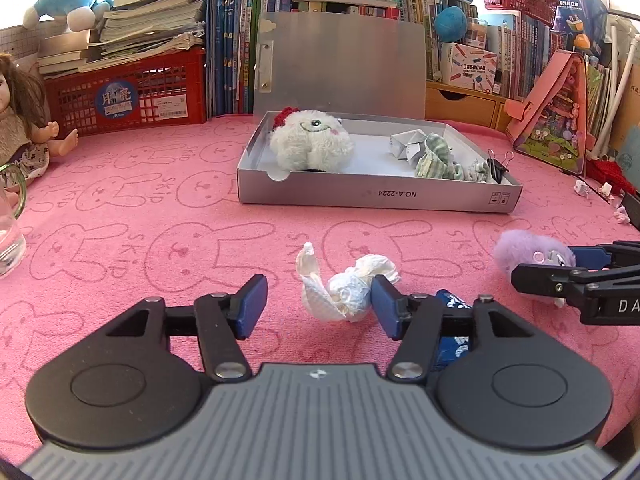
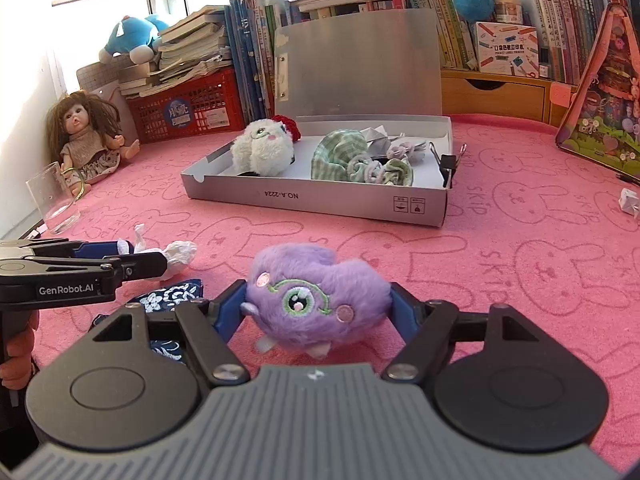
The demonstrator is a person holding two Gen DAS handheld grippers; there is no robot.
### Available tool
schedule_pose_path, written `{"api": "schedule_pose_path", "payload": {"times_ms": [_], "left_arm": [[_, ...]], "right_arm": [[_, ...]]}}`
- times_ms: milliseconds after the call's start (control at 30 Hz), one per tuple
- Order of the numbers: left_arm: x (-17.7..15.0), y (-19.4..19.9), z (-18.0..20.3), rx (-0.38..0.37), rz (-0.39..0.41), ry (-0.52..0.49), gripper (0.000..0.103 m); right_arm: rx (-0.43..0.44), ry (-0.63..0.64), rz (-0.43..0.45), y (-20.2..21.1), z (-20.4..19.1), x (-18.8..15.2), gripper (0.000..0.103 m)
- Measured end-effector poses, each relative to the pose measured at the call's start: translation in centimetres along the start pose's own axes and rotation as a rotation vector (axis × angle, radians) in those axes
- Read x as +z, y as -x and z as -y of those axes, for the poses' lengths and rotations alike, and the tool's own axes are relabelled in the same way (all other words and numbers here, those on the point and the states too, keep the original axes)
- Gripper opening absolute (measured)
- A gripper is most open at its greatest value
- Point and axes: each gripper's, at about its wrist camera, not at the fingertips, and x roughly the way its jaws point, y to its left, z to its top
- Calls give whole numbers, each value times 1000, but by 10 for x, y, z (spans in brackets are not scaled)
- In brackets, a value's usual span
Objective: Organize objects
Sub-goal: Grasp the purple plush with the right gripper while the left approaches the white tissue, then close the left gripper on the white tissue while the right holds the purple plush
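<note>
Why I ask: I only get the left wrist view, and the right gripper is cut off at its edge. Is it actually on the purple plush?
Observer: Yes. The right wrist view shows both pads of the right gripper touching the sides of the purple plush.
Operator: What is the blue thing half hidden behind my left gripper?
Observer: A blue floral cloth, lying on the pink cover to the left of the plush.
Operator: Is the glass at my left edge upright?
Observer: Yes, the glass stands upright, in front of the doll.
</note>
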Motion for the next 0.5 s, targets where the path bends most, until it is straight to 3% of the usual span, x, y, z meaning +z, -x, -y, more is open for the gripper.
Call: {"api": "schedule_pose_path", "payload": {"times_ms": [200, 367, 500], "left_arm": [[-4, 5, 1, 11, -1, -13, 68], [-7, 8, 1, -40, -23, 81, 66], [-8, 7, 13, -46, -15, 69, 65]], "right_arm": [[-30, -21, -10, -6, 7, -6, 77], [-38, -12, 1, -6, 4, -7, 78], [-41, -6, 2, -6, 3, -7, 78]]}}
